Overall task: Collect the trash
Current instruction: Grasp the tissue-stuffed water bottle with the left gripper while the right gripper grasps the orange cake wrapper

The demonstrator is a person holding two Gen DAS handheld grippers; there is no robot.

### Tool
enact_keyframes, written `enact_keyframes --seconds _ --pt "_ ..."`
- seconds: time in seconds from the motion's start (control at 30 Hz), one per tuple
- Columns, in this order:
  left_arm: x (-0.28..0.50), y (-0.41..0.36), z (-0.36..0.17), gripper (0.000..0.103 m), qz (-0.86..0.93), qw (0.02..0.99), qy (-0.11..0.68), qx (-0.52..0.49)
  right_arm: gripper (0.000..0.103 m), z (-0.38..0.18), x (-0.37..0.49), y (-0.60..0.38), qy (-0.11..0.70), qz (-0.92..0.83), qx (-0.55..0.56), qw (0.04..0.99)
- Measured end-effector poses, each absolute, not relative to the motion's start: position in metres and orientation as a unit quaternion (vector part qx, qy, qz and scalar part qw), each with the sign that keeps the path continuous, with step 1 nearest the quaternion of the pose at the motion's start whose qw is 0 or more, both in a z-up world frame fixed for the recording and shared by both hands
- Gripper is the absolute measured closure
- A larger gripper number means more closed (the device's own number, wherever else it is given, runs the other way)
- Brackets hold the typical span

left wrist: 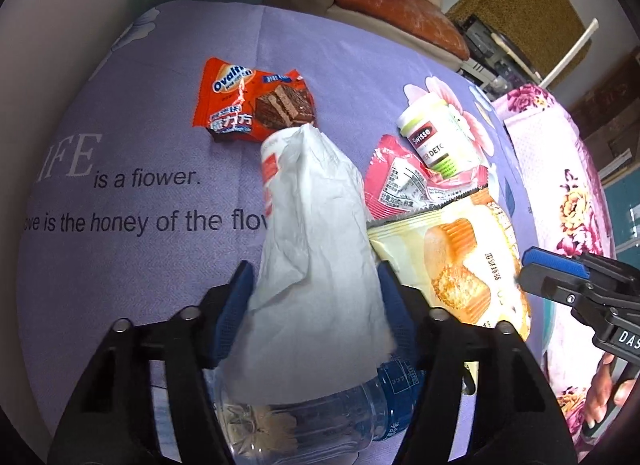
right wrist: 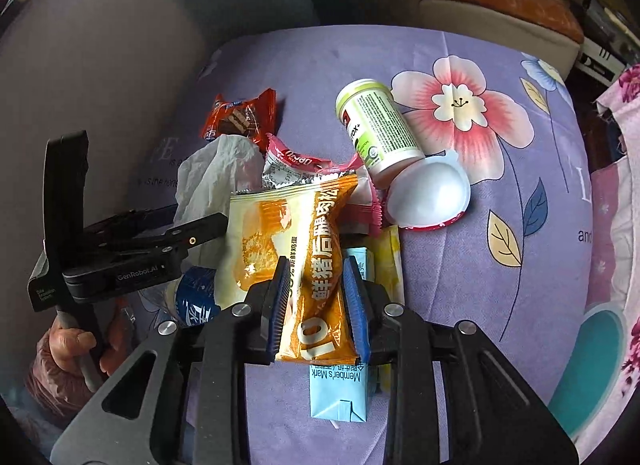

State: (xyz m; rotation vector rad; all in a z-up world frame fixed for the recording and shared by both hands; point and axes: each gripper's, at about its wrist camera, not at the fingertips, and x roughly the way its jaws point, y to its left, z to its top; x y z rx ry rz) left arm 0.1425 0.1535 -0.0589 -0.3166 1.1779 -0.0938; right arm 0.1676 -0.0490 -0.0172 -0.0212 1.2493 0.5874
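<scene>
My left gripper (left wrist: pixel 316 277) is shut on a white plastic bag (left wrist: pixel 316 233), held above an empty clear water bottle (left wrist: pixel 320 421). My right gripper (right wrist: pixel 318 285) is shut on a yellow-orange snack packet (right wrist: pixel 304 233), which also shows in the left wrist view (left wrist: pixel 460 265). An orange Ovaltine wrapper (left wrist: pixel 252 101), a pink wrapper (left wrist: pixel 396 185) and a green-white Swisse bottle (left wrist: pixel 440 137) lie on the purple bedsheet (left wrist: pixel 120 125). A light blue carton (right wrist: pixel 340 389) lies under my right gripper. A white plastic lid (right wrist: pixel 428 193) lies by the Swisse bottle (right wrist: pixel 376 125).
A pink floral quilt (left wrist: pixel 560 193) lies along the right edge of the bed. An orange cushion (left wrist: pixel 400 5) and shelves stand beyond the far edge. The left gripper body (right wrist: pixel 120 249) is close on the left of the right wrist view.
</scene>
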Motion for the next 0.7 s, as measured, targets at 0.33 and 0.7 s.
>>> enact_keyframes --seconds 0.33,0.7 --pt "0.136 0.173 -0.057 0.052 -0.045 0.825 0.539 -0.161 0.052 -0.034 0.186 -0.007 0.573 0.293 -0.048 0.764" --pt "0.125 0.193 -0.042 0.056 -0.044 0.829 0.522 -0.194 0.088 -0.016 0.174 -0.012 0.549 0.286 -0.046 0.784"
